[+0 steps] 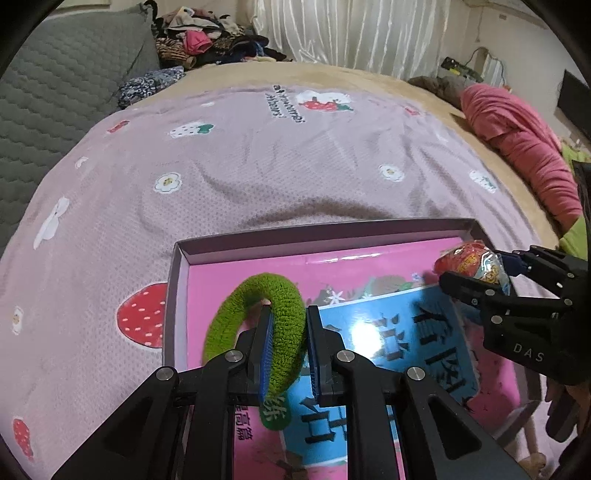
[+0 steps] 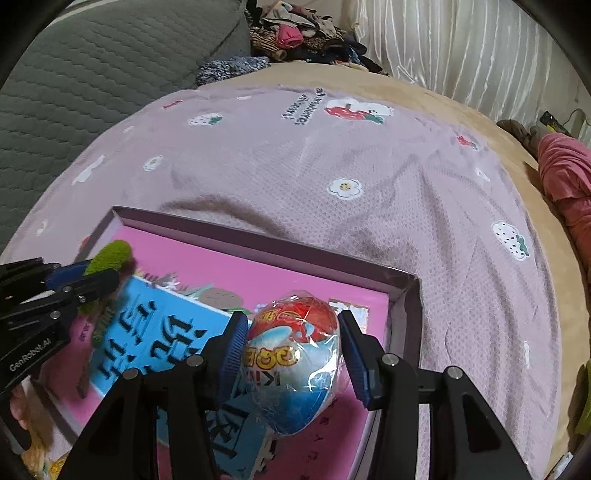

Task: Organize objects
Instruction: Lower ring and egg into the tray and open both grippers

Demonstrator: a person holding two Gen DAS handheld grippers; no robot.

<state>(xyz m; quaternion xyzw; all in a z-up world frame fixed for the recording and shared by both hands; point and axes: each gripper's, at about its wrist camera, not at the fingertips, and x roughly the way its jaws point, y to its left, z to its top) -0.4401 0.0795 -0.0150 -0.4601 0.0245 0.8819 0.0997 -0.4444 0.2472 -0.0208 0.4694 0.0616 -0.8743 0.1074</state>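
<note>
A shallow purple-walled box (image 1: 332, 230) (image 2: 258, 247) lies on the bed, with a pink printed sheet and a blue booklet (image 1: 388, 332) (image 2: 159, 332) inside. My left gripper (image 1: 290, 310) (image 2: 103, 269) is shut on a green fuzzy hair tie (image 1: 255, 291) (image 2: 114, 253), which hangs over the box's left part. My right gripper (image 2: 292, 317) (image 1: 476, 266) is shut on a plastic-wrapped red, white and blue candy egg (image 2: 295, 354) (image 1: 465, 258), held over the box's right part. The two grippers sit side by side and do not touch.
The box rests on a lilac blanket (image 1: 258, 177) printed with strawberries and flowers. A grey quilted cushion (image 1: 66, 81) is at the left, a clothes pile (image 1: 207, 37) at the back, a pink garment (image 1: 524, 147) at the right, and white curtains (image 1: 351, 29) behind.
</note>
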